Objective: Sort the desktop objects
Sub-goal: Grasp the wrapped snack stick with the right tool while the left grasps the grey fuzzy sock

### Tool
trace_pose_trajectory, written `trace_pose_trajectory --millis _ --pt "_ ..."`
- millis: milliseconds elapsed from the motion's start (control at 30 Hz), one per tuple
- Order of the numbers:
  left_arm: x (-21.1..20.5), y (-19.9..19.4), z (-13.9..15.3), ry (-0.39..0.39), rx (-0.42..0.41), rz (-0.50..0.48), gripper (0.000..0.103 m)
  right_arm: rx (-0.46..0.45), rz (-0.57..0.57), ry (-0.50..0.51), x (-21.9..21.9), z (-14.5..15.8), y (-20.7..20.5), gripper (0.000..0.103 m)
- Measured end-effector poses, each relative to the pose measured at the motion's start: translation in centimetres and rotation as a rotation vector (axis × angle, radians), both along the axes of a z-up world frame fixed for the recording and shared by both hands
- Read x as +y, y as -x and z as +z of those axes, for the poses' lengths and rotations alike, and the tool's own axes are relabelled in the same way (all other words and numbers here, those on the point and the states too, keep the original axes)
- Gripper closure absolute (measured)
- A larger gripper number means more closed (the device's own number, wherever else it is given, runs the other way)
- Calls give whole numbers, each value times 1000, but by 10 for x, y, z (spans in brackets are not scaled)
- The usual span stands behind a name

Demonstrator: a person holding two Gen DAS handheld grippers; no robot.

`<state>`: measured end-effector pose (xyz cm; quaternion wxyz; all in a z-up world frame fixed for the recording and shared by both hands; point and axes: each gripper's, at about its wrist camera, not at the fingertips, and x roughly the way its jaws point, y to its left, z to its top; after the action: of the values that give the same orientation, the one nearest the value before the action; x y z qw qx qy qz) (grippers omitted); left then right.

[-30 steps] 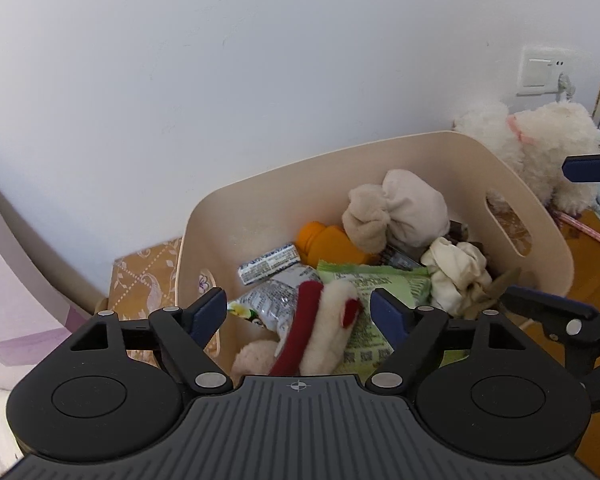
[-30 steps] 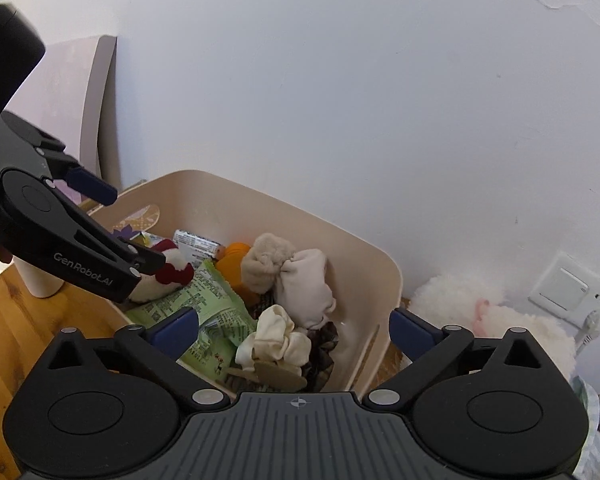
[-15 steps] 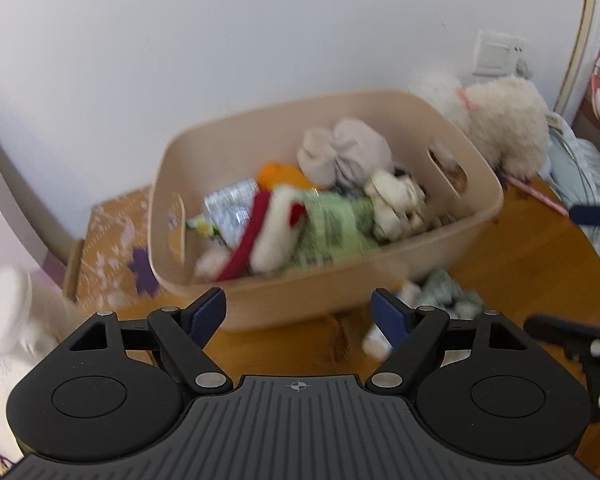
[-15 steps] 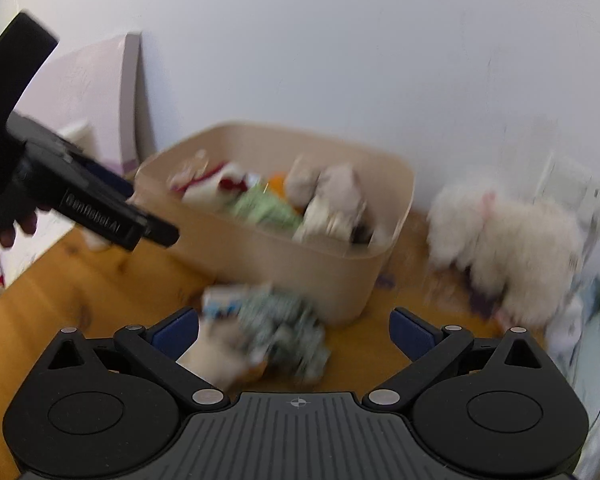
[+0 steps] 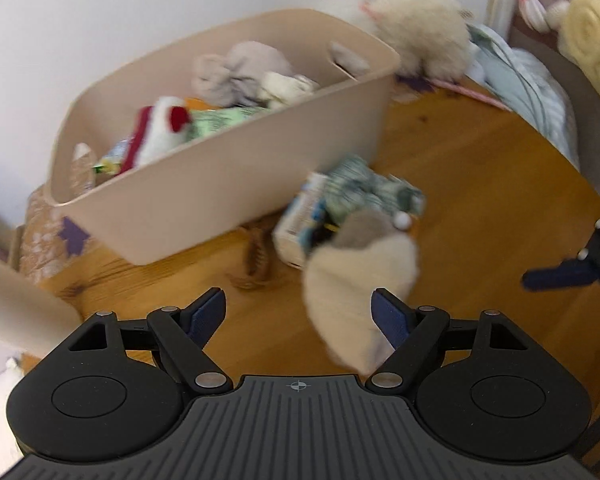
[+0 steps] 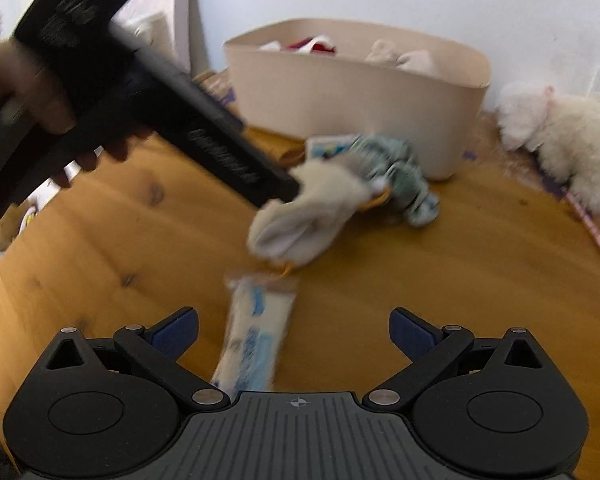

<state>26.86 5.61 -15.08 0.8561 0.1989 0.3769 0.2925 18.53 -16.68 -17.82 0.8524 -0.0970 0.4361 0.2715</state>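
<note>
Both views are smeared by blur, so fine detail is lost. A cream sock (image 5: 356, 280), limp with a grey patch at its far end, lies on the wooden table (image 5: 480, 184) in front of the beige bin (image 5: 228, 172), just ahead of the left gripper (image 5: 298, 312), whose jaws stand wide with nothing between them. Behind the sock sit a green-patterned cloth (image 5: 364, 192) and a packet (image 5: 300, 220). Nearer the right gripper (image 6: 294, 330), also wide, lies a white-and-blue wrapper (image 6: 252, 340), its near end cut off.
</note>
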Motion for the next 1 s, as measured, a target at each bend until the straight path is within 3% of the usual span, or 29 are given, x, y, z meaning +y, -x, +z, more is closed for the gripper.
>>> trace_pose_trajectory --millis 167,333,400,467,500,533,767,1000 --pt "5 -12 -18 6 31 -14 22 19 15 52 10 -16 5 0" --pt "20 -20 -26 114 30 6 22 39 17 86 12 -24 0 26" --pt "23 -20 -27 150 32 -6 29 48 12 90 10 -25 -3 38" --pt "27 -20 -30 202 48 -25 55 32 8 104 11 -24 -4 51" --pt "29 -20 -31 229 62 -29 58 30 7 102 9 -23 -6 63" --pt "30 -20 -32 240 68 -28 59 32 3 100 8 -23 -7 68" --pt "24 -16 -36 257 106 -64 80 37 3 98 -4 -20 -10 75" --pt "20 -6 -33 312 128 -67 85 47 3 74 -17 -12 -3 79"
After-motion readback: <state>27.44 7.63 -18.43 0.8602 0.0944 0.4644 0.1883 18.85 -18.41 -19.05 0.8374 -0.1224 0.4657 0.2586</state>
